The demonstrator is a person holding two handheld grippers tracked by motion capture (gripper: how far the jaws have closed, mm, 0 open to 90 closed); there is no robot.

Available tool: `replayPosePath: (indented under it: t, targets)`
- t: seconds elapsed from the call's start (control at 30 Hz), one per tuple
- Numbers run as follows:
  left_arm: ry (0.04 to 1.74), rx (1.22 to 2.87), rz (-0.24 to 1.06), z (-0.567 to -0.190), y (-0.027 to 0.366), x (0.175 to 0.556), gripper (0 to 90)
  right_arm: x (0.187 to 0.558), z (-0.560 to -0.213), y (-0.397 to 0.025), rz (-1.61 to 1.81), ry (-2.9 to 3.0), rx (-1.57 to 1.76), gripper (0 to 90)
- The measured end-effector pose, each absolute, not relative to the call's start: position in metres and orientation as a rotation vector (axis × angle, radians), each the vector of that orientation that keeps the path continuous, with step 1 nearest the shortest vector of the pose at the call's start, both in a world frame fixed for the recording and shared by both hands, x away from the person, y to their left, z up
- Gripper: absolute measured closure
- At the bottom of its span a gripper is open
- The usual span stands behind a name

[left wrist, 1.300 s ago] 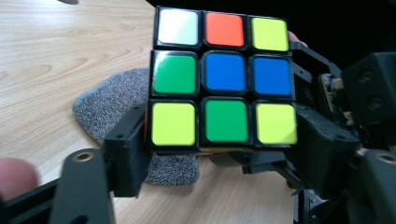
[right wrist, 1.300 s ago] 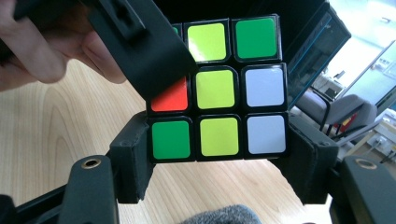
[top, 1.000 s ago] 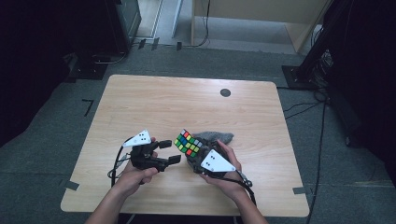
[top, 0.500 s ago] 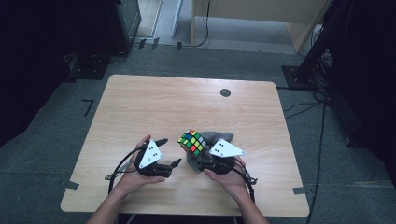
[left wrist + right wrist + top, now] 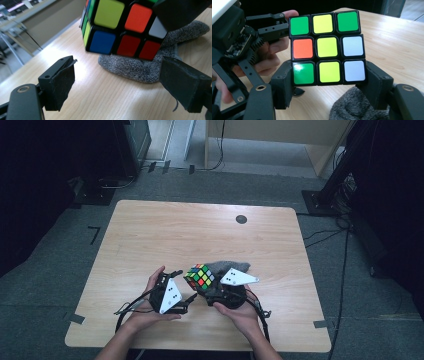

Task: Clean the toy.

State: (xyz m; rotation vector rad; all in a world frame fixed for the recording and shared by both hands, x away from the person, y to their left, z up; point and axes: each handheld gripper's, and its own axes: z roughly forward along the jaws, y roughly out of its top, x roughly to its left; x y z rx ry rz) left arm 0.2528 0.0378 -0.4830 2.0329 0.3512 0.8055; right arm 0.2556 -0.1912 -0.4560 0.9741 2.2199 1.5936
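While the right gripper (image 5: pixel 329 87) clamps the cube (image 5: pixel 325 47) by its bottom row, one pad on each side, the cube sits lifted just above a grey cloth (image 5: pixel 147 62) on the table (image 5: pixel 165 235). Its near face shows green, yellow, orange and white squares. Just left of the cube, the left gripper (image 5: pixel 125 82) is spread wide with nothing between its jaws, which point at the cube and the cloth below it.
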Motion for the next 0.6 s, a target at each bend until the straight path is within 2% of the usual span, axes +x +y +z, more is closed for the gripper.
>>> replayPosePath:
  t: [0.13,0.43,0.6]
  targets:
    - [0.285,2.046,0.92,-0.487,0.031,0.246,14.4,0.256,-0.458,-0.188,1.601,2.242,0.992,34.3]
    - [0.232,2.036,1.009,-0.49,0.027,0.24,24.5,0.26,-0.464,-0.185,1.634,2.308,1.05,34.3]
    - [0.224,2.016,1.018,-0.492,0.029,0.239,31.6,0.263,-0.466,-0.186,1.671,2.329,1.105,34.2]
